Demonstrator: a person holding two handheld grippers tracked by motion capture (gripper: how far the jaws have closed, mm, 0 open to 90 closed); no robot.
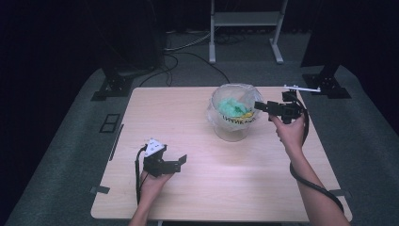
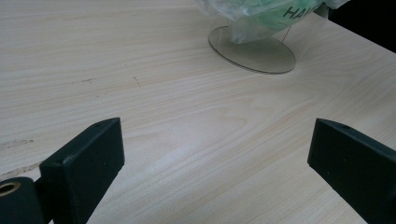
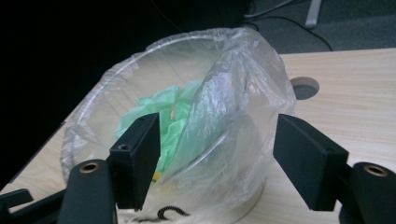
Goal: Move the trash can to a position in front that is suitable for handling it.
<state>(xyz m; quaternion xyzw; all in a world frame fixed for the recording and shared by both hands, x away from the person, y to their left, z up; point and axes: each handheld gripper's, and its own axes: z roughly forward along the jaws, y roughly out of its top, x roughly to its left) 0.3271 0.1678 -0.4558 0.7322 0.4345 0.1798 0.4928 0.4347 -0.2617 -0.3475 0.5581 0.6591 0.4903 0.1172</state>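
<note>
Two tongs are in play. The right tongs (image 1: pixel 261 106) hang at the near-right rim of the clear bowl (image 1: pixel 234 127), jaws wide apart and gripping nothing; in the right gripper view the bunched fold of the plastic liner bag (image 3: pixel 233 107) rises straight ahead between them, its long line running upward. The bowl stands toward the far right of the wooden surface (image 1: pixel 188 141), green crumpled material (image 1: pixel 230 107) inside. The left tongs (image 1: pixel 176 163), also wide open and empty, sit well apart at the near left, so the right hand (image 1: pixel 291 129) is nearer.
</note>
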